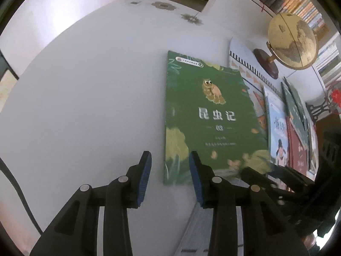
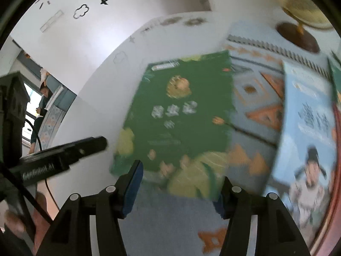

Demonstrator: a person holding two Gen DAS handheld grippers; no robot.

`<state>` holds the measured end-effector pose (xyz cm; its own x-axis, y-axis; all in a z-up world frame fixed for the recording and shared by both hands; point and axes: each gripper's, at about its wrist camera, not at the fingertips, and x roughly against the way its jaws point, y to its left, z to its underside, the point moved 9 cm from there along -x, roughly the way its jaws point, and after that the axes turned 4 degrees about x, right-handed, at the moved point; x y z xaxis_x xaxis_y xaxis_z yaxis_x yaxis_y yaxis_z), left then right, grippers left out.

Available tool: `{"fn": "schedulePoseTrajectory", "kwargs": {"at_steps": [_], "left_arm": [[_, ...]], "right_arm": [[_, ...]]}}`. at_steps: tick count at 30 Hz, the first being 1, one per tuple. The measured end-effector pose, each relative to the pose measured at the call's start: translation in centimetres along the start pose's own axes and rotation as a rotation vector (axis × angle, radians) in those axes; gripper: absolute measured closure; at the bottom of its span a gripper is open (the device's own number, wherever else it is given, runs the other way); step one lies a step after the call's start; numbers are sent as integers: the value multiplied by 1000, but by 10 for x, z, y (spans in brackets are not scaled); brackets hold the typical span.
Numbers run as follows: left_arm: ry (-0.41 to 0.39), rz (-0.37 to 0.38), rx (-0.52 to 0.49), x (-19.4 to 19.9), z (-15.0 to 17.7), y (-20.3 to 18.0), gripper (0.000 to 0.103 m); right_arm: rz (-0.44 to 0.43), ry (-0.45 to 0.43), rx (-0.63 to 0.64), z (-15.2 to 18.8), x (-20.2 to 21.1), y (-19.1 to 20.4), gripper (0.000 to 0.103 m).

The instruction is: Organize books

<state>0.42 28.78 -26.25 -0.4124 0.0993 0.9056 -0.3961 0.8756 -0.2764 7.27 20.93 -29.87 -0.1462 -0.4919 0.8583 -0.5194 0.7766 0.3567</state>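
A green book (image 1: 213, 115) with an insect drawing and white title lies flat on the white table (image 1: 85, 85), its right side over a patterned mat (image 1: 240, 64). My left gripper (image 1: 170, 155) hovers over the book's near left corner, jaws apart, blue pads clear of the cover. In the blurred right wrist view the same green book (image 2: 183, 111) lies ahead. My right gripper (image 2: 181, 170) stands open over its near edge, gripping nothing. To the right lie a light-blue book (image 2: 307, 128) with a drawn figure, a red book (image 1: 298, 149) and another green book (image 1: 296, 106), overlapping.
A yellow globe (image 1: 292, 40) on a dark wooden base stands at the back right. A wall of shelved books (image 1: 298, 2) runs behind it. A black cable (image 1: 19, 192) crosses the table's left edge. A decorated white wall (image 2: 102, 10) rises behind the table.
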Motion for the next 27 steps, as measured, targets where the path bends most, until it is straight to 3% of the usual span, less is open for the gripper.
{"fn": "schedulePoseTrajectory", "kwargs": {"at_steps": [4,6,7,8,10,18,21,23,27], "left_arm": [[-30,18,-67,24,13,-26,69],[-48,44,-105,37,16,-47,63],[-56,57,-128,45,19,-60,54],[-57,72,-145,50,21,-71,37],[-69,98,-153,57,23,-89,23],[-209,151,-302,84,18,-194,23],[-277,241,-403,91,16,-242,23],[-252,266,-441,84,14,-274,17],[-163,323,-467,55,15,-328,17]], "right_arm": [[23,-19,-14,27,35,-13,46],[46,-48,-4,35,57,-16,46],[63,-64,6,37,70,-18,46],[85,-82,17,39,84,-19,46],[132,-112,38,40,107,-26,46],[308,-256,-3,43,203,-76,46],[375,-286,-43,47,230,-108,46],[403,-290,-80,51,244,-133,46],[444,-287,-164,62,261,-187,46]]}}
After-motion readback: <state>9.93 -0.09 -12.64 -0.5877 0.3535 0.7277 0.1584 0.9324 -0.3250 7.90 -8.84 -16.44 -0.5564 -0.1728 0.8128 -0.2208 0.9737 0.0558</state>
